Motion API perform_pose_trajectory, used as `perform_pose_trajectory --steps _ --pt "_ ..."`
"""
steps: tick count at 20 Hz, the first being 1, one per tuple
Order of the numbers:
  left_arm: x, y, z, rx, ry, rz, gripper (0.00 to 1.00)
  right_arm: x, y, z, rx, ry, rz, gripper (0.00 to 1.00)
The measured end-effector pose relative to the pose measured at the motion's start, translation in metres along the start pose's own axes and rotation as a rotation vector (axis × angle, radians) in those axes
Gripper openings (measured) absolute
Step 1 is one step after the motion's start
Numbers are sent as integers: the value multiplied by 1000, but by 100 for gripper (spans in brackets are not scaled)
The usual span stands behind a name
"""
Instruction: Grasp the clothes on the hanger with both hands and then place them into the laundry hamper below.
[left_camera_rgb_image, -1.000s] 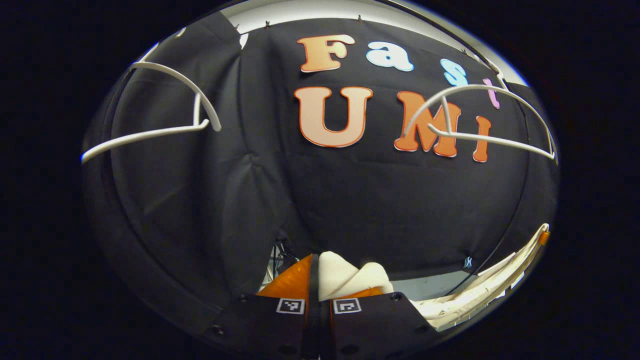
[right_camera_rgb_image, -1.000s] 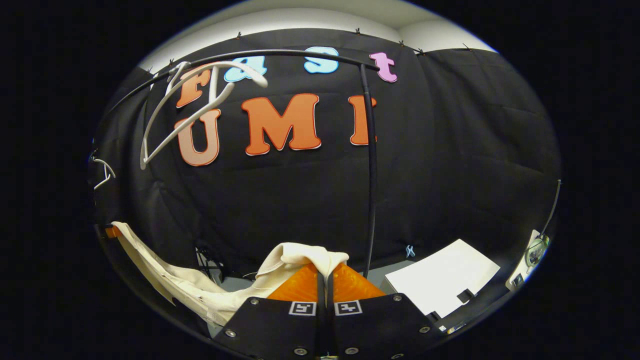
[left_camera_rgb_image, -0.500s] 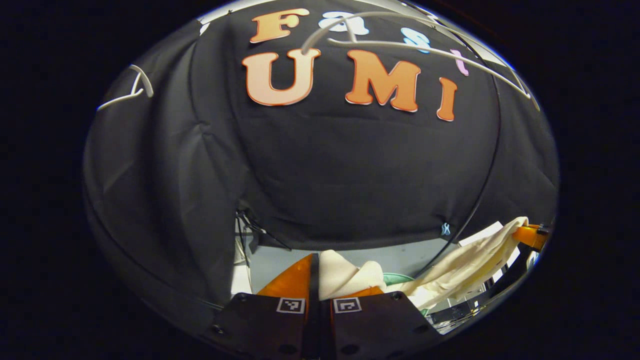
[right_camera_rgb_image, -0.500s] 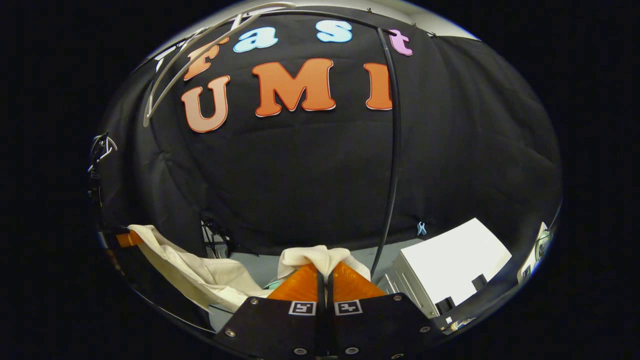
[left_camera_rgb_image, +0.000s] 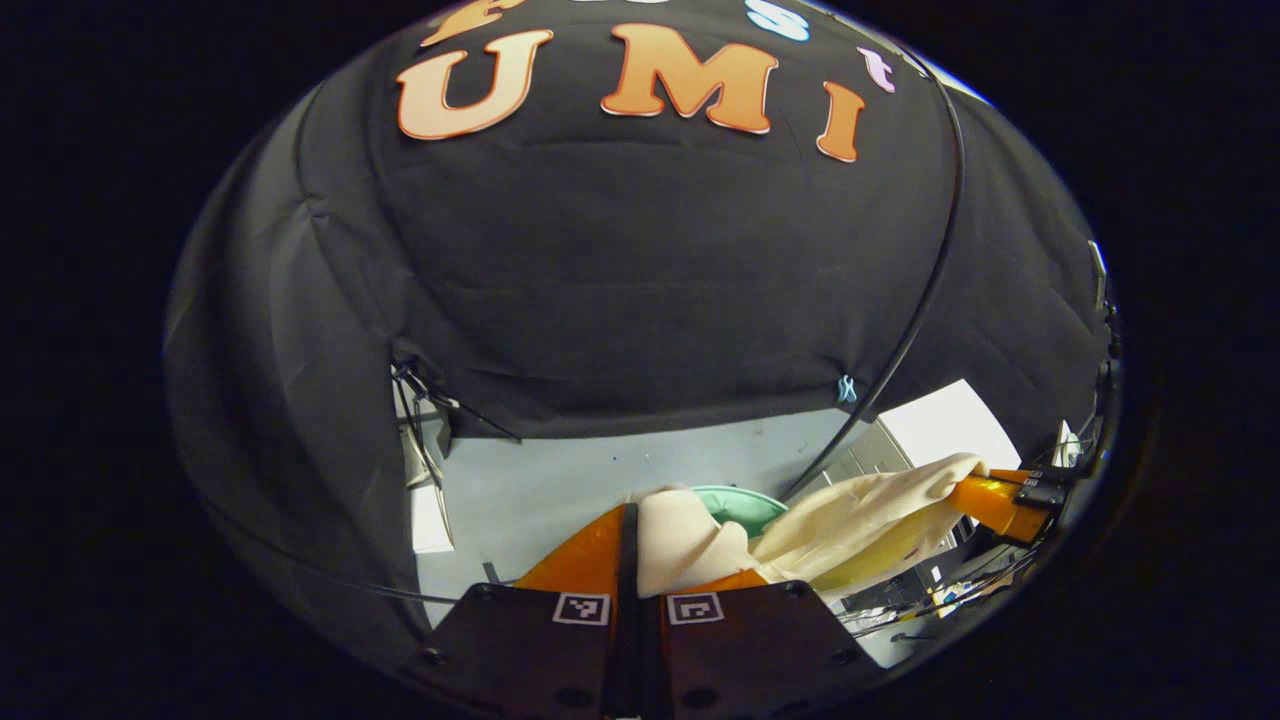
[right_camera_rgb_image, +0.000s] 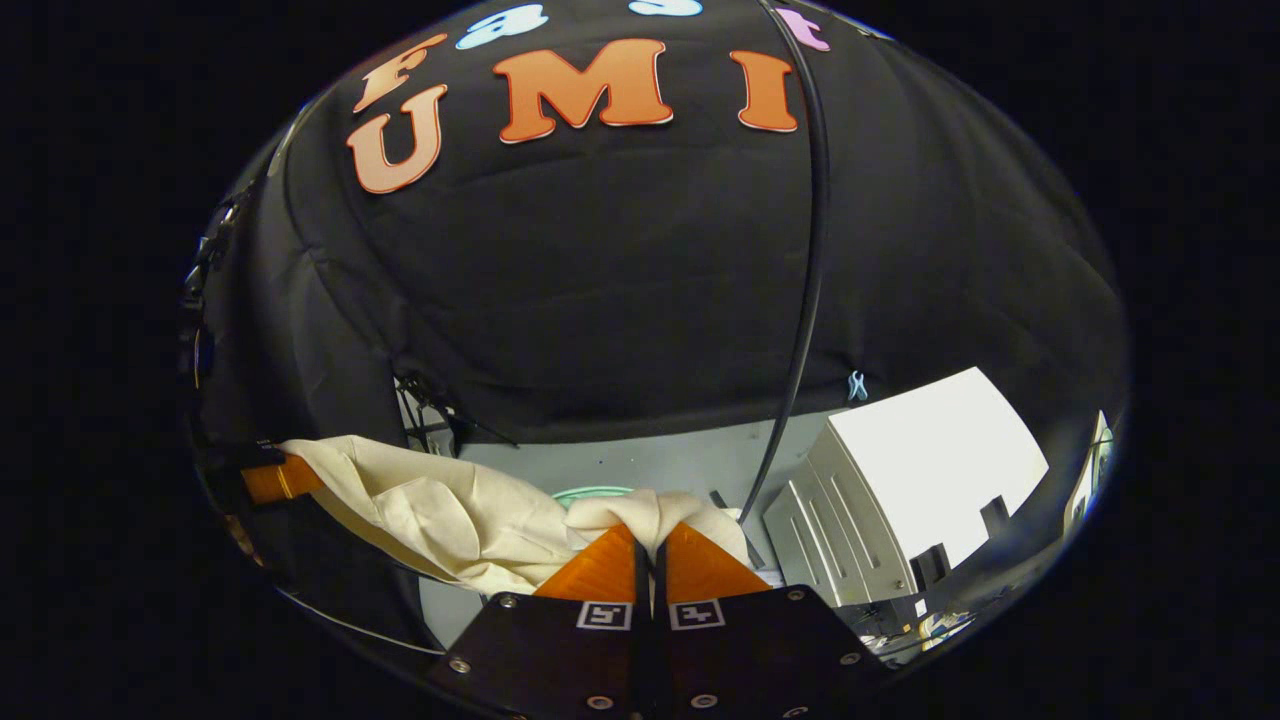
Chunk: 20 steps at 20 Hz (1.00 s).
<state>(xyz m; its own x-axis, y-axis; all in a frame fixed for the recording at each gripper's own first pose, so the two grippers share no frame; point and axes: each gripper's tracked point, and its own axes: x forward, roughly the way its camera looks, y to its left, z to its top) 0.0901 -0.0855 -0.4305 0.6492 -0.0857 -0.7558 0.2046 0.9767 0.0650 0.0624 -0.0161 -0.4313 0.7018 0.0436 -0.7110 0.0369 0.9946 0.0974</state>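
Black cloth hangs behind a pale grey floor. Going left to right: left tongs are clamped on one bunch of the cream garment, which sags across to the right tongs, pinched shut on the other end. Hamper's green rim peeks out just below. Looks like the carry-down step; next they'd probably lower over the rim and let go.

No legible text or labels.

Dim booth, sharp focus mid-frame, heavy fisheye bending at the rims, white cabinet glaring bright
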Motion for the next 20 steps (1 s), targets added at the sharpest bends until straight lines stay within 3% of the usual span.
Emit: perform_pose_trajectory --steps 12,20 --pt "59 -36 -96 26 262 0 7 62 -2 -84 54 223 7 7" --pt "54 -35 -128 1 331 -9 14 69 -9 -118 46 288 -23 12"
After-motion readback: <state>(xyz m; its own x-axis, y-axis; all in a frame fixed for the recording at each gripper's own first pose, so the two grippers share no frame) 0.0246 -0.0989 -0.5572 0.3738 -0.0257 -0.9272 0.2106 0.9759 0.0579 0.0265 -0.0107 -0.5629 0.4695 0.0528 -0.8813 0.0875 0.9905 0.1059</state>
